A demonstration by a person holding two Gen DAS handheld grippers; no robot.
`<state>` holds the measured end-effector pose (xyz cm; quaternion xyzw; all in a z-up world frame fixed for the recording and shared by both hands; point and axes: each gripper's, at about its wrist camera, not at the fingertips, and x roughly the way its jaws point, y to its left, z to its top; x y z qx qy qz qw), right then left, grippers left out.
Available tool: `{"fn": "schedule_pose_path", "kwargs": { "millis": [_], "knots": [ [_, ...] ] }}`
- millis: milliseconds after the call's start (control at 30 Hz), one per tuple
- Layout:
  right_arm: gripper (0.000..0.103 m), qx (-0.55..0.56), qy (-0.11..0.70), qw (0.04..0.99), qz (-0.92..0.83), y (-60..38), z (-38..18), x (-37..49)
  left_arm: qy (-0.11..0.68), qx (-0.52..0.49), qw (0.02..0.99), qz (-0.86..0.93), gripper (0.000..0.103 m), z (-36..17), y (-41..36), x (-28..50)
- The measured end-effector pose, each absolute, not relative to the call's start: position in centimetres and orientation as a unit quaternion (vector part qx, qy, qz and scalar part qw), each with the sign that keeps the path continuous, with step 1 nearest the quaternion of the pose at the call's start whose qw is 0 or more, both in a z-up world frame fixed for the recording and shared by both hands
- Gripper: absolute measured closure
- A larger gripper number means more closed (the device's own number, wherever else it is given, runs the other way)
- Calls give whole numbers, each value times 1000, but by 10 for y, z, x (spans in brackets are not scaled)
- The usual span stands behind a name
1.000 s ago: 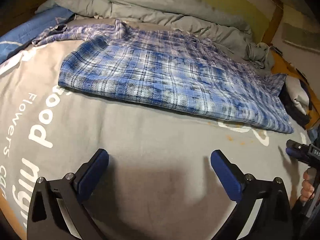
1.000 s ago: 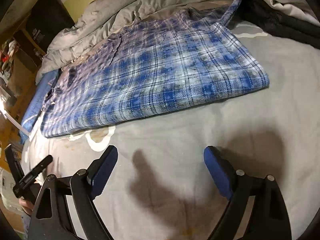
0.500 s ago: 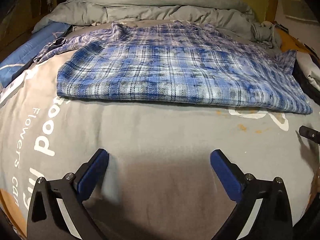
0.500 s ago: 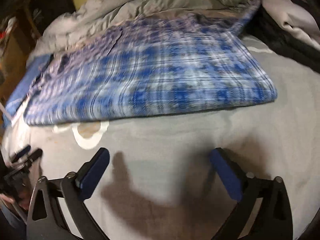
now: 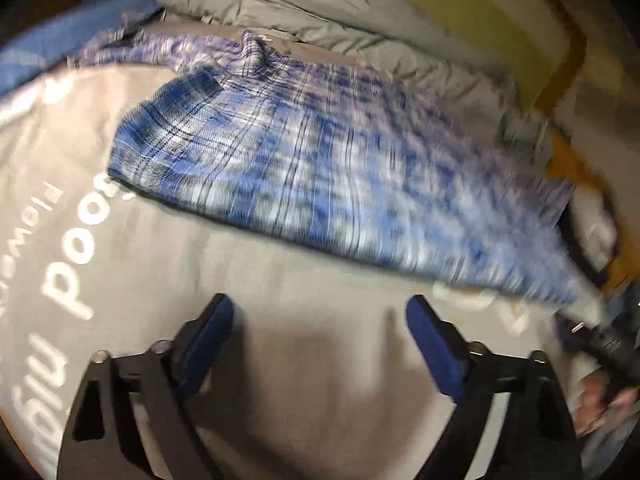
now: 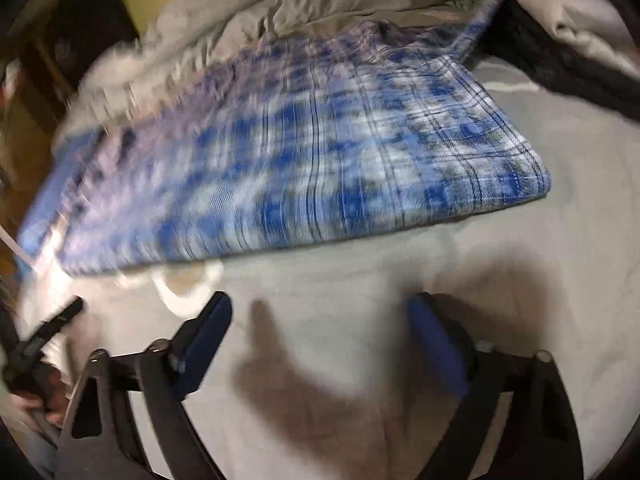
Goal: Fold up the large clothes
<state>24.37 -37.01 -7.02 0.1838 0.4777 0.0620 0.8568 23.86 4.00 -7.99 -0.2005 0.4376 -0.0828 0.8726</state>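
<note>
A blue and white plaid shirt [image 5: 320,168] [image 6: 320,160] lies folded into a long band across the grey bed sheet [image 5: 312,360], one sleeve trailing off at its far end. My left gripper [image 5: 320,340] hovers over bare sheet short of the shirt's near edge; its jaws are closing with nothing between them. In its own view my right gripper [image 6: 320,340] hangs likewise over bare sheet in front of the shirt, jaws closing on nothing. Each gripper's black tip shows at the edge of the other's view. Both views are blurred.
A rumpled grey duvet [image 5: 340,28] is bunched along the far side of the bed against a yellow-green wall. White lettering [image 5: 76,264] is printed on the sheet at the left. Dark and pale clothes [image 6: 568,48] are piled at the right end.
Both pairs of jaws have narrowed a little. The left view has swung and rolled, so the shirt now slants down to the right. The right view has shifted only slightly.
</note>
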Motion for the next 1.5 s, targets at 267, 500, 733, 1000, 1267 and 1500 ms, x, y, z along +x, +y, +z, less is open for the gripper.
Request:
{"fn": "schedule_pose_path", "kwargs": {
  "millis": [267,500,733,1000,1267,1500],
  "knots": [
    [40,329,417,846,53,-403,-81,269,408,-306,858,-69,50,-90,74,289],
    [83,286,388,876,13,-400,-84,295,394,-262,881,-15,88,-88,66,316],
    [100,190,345,919,7,-384,-30,267,324,-182,928,-19,97,-31,58,262],
    [100,149,344,927,11,-382,-2,183,338,-146,928,-44,97,-8,55,181],
    [97,134,423,896,8,-385,-46,191,405,-97,909,-11,80,-44,50,185],
    [56,104,395,912,-47,-395,-32,184,317,-76,943,63,19,-10,63,164]
  ]
}}
